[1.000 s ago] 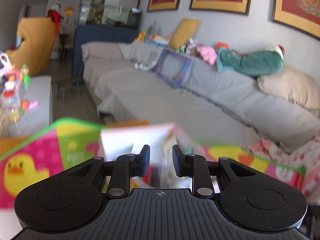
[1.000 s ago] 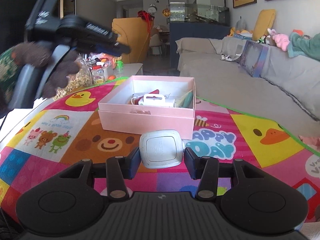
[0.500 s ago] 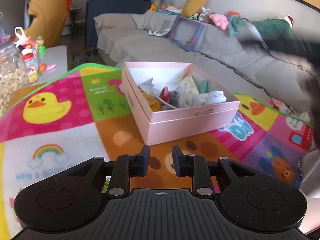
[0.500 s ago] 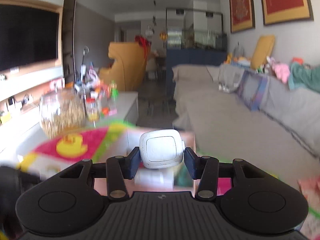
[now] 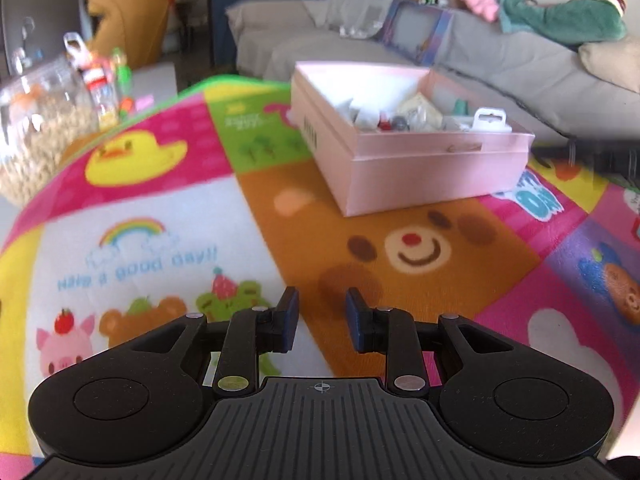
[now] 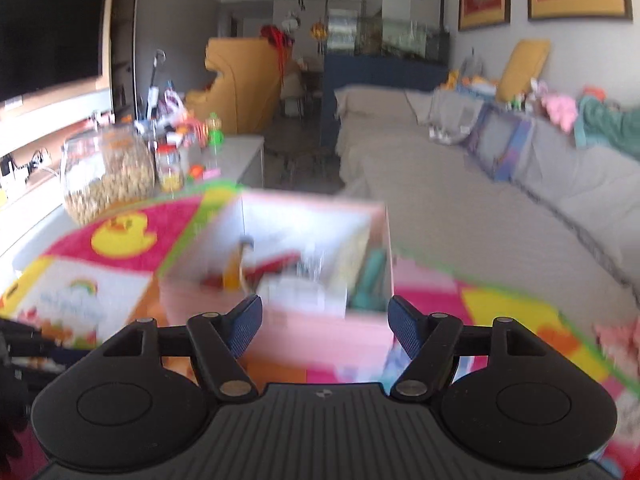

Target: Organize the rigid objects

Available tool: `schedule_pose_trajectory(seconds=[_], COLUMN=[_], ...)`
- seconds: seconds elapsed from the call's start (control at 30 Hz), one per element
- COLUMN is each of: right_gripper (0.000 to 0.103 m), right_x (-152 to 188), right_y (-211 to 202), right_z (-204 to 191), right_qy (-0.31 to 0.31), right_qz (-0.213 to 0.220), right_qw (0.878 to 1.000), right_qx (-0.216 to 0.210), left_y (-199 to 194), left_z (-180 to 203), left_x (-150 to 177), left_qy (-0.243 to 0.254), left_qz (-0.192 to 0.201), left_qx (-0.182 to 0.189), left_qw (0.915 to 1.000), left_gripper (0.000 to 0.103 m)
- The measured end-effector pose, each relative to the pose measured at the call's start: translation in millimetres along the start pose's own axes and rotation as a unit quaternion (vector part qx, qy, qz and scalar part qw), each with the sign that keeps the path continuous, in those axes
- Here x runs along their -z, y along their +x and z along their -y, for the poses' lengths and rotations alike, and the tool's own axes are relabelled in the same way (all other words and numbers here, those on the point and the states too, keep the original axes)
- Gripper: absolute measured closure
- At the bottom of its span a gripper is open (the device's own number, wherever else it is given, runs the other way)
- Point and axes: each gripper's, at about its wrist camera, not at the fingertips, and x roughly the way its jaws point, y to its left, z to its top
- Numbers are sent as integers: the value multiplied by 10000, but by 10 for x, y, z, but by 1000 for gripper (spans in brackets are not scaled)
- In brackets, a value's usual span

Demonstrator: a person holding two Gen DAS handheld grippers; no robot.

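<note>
While the left gripper (image 5: 322,318) hovers low over the mat's (image 5: 248,216) near edge, jaws nearly closed on nothing, the pink box (image 5: 420,168) sits ahead and right of it. Nearer the box, the right gripper (image 6: 325,330) faces it squarely, jaws just opened wide and empty.

Bright daylight filling room; fisheye bending edges; pink box (image 6: 312,264) smearing in right view; play mat (image 5: 160,216) softly blurring in left.
</note>
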Motion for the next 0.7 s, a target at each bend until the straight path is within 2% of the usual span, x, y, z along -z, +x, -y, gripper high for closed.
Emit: schedule_pose_trajectory(seconds=[0.07,0.13,0.2,0.27,0.3,0.47,0.53,0.7], right_gripper=[33,33,33,32,28,16,5,0], right_x=[198,327,406,443,451,462,451,441], right_y=[86,184,260,335,348,386,425,477], right_z=[17,3,-20,-33,-50,-98,-84,-37], right_qy=[124,140,151,199,192,128,222,390], right_qz=[-334,-568,-724,-837,-791,-720,-732,-758], right_qw=[9993,9983,9973,9963,9967,9973,9968,9958], right_qx=[-57,-48,-21,-47,-27,106,227,336], left_y=[7,26,44,60,66,125,151,173], left_z=[75,126,183,232,249,296,323,342], left_x=[2,-24,-30,-13,-1,20,29,11], left_qy=[-4,-74,-25,9,11,-175,-215,-349], left_qz=[36,26,35,119,180,450,575,635], left_qx=[-88,-110,-119,-158,-184,-315,-424,-527], left_qw=[10000,9999,9999,9998,9997,9983,9972,9960], left_gripper=[73,66,54,49,47,44,43,43])
